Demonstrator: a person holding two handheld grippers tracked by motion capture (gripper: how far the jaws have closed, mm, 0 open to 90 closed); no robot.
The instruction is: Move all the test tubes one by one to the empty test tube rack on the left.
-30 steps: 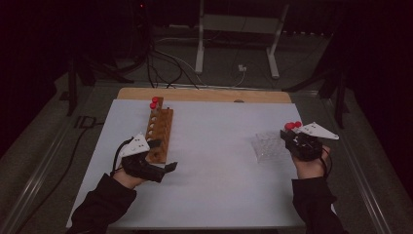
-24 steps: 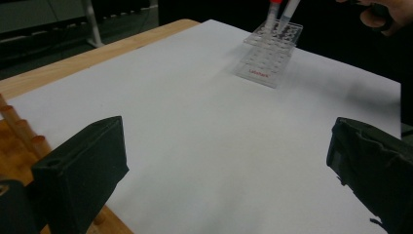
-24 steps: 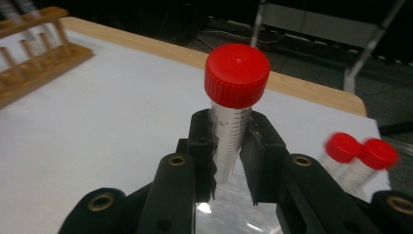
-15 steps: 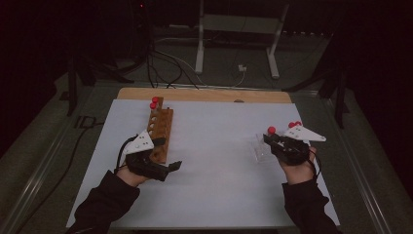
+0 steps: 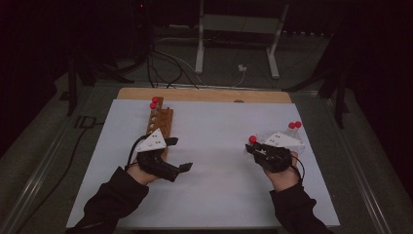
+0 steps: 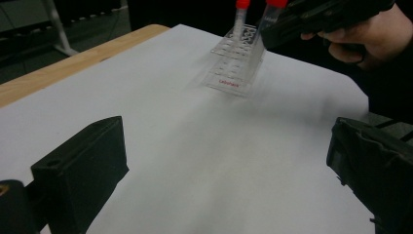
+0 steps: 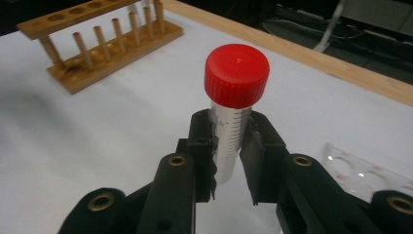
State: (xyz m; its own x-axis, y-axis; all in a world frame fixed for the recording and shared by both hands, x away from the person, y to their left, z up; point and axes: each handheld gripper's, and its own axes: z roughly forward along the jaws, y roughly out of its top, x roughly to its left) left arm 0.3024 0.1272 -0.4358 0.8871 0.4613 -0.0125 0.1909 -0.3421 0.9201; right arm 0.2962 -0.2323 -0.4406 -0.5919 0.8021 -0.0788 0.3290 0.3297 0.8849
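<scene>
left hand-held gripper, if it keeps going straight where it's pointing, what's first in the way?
Bare white sheet lies ahead of the open left hand-held gripper. First obstacle would likely be the clear rack, with the right hand-held gripper holding a tube just beside it. Depth is unclear.

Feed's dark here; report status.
Right hand-held gripper shut on red-capped tube. Left hand-held gripper open, beside wooden rack. White mat between: nothing in the way.
</scene>
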